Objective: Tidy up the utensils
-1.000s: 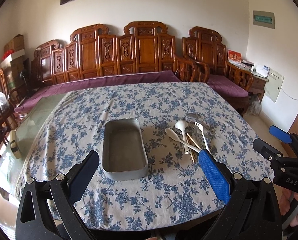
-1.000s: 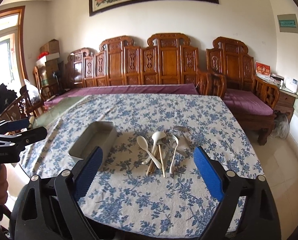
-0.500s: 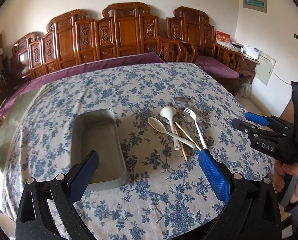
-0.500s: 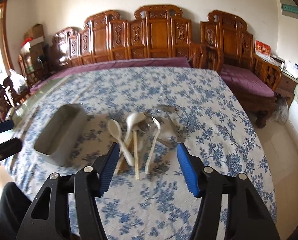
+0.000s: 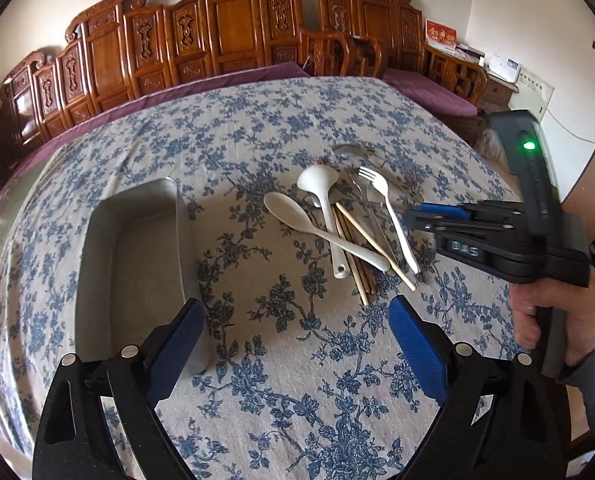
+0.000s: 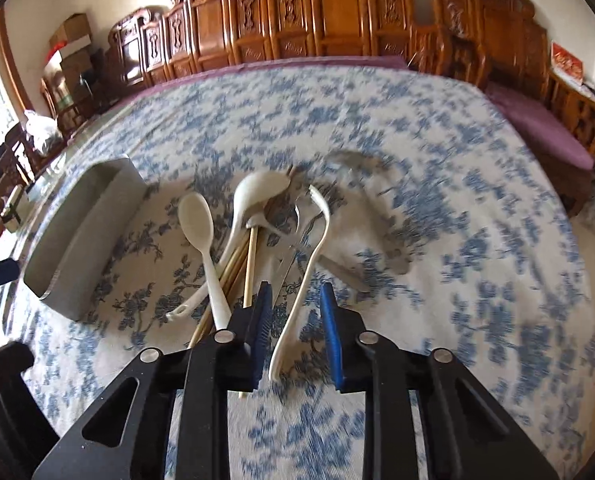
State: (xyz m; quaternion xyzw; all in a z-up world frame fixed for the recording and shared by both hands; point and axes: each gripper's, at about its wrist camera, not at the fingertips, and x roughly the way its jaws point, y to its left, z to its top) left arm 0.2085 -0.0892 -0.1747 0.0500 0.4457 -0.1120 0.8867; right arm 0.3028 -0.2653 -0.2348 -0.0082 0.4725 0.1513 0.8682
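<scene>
The white fork [image 6: 303,280] lies on the floral cloth of the bench [image 6: 477,240], its handle running back toward the camera and passing between the two blue pads of the right tool [image 6: 295,336]. The pads stand on either side of the handle with a gap left on each, so the right tool is part-open and grips nothing; I judge it is lined up along the handle because a long, thin piece is easiest to pinch across its width near the end. Whether the pads already touch the cloth I cannot tell.

Just to the left of that tool the rest of the pile fans out: a white spoon [image 6: 201,240], a white ladle [image 6: 253,196] and a few wooden chopsticks [image 6: 241,264], their handles crossing one another. The fork sits at the right edge of the pile, free of the crossing handles for most of its length, which probably makes it the simplest first pick. Something metallic lies beyond the fork's head, blurred, and I cannot name it.

Farther left of the right tool, well apart from the pile, stands the grey tray [image 6: 81,232], with nothing visible inside it, presumably the place the pieces are meant to go.

The left tool [image 5: 297,356] hangs wide open above the cloth with the tray's near end just beside its left pad, holding nothing; it seems held back there to leave the pile to the other hand.
</scene>
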